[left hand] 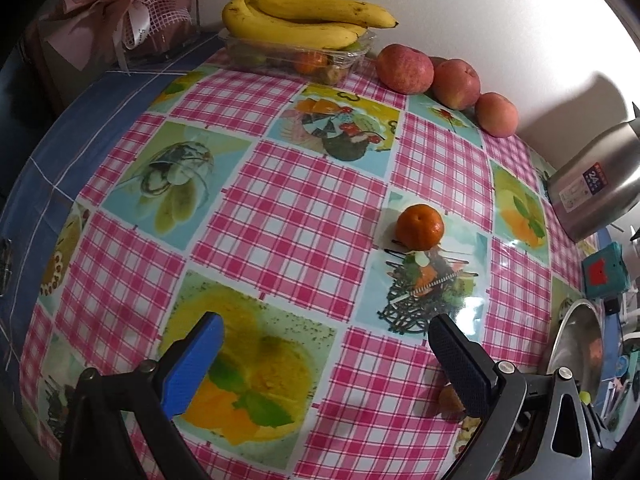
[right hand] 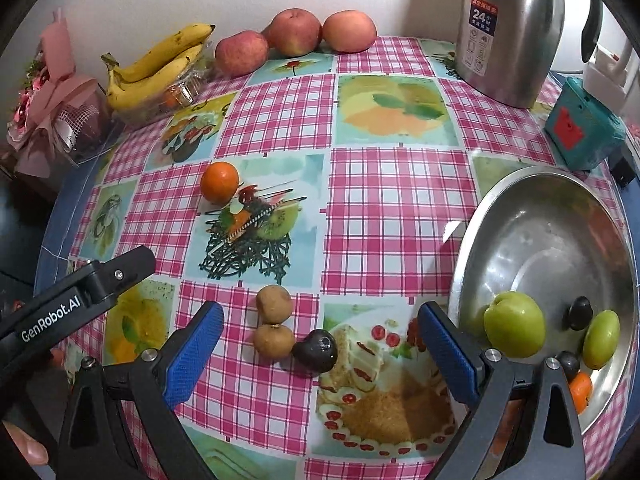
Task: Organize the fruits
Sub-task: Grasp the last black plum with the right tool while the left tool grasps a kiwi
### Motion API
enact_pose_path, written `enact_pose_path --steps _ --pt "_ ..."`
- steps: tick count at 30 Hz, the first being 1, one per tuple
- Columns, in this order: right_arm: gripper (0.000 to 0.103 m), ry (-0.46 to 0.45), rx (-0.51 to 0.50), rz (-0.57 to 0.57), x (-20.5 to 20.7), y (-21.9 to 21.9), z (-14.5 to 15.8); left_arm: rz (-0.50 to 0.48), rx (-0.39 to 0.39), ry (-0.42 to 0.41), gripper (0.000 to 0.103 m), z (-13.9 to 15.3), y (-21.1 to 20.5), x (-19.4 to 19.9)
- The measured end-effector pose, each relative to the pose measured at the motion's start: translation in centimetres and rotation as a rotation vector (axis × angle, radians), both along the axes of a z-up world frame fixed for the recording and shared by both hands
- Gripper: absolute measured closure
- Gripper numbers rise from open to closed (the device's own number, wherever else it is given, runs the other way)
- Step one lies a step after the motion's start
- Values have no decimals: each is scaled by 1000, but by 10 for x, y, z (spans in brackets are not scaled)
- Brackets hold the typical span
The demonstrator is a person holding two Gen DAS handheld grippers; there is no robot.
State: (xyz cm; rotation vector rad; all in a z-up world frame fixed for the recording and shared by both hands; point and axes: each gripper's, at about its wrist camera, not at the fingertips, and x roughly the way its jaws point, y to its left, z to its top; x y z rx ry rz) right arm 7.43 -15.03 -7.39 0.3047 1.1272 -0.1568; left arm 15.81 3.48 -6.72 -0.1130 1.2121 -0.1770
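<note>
Hovering above the checked tabletop [right hand: 400, 200], the right gripper [right hand: 320, 344] has its jaws spread wide and empty; low in the right wrist frame, two small brown fruits [right hand: 274, 322] and a dark fruit [right hand: 316, 350] lie between its blue pads. At lower right a steel bowl [right hand: 540, 240] holds two green fruits [right hand: 514, 324], small dark ones and an orange piece at its near edge. An orange [right hand: 219, 182] sits alone left of centre. Three apples [right hand: 296, 32] line the wall at the top, with bananas [right hand: 156, 68] on a clear tray at upper left and a steel flask [right hand: 508, 28] at upper right, a teal box [right hand: 580, 128] below it.

From the left wrist view, the left gripper [left hand: 326, 360] is likewise wide open and holds nothing, with the orange [left hand: 420, 227] ahead, right of centre.
</note>
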Motion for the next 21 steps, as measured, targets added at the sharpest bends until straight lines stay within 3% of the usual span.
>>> enact_pose_path --steps 3,9,15,18,21 --pt "10 4 -12 20 -1 2 -1 -7 -6 10 0 -3 -3 -1" --pt "27 1 1 32 -4 1 -3 -3 -8 15 0 -5 -5 -2" --pt "43 15 33 22 -7 -2 -10 -34 -105 80 0 -9 -10 -5" --pt "44 23 43 7 -9 -6 -11 -39 -104 110 0 -14 -13 -6" --pt "55 36 53 -3 -10 -7 -14 -45 -114 122 1 -16 -15 -8"
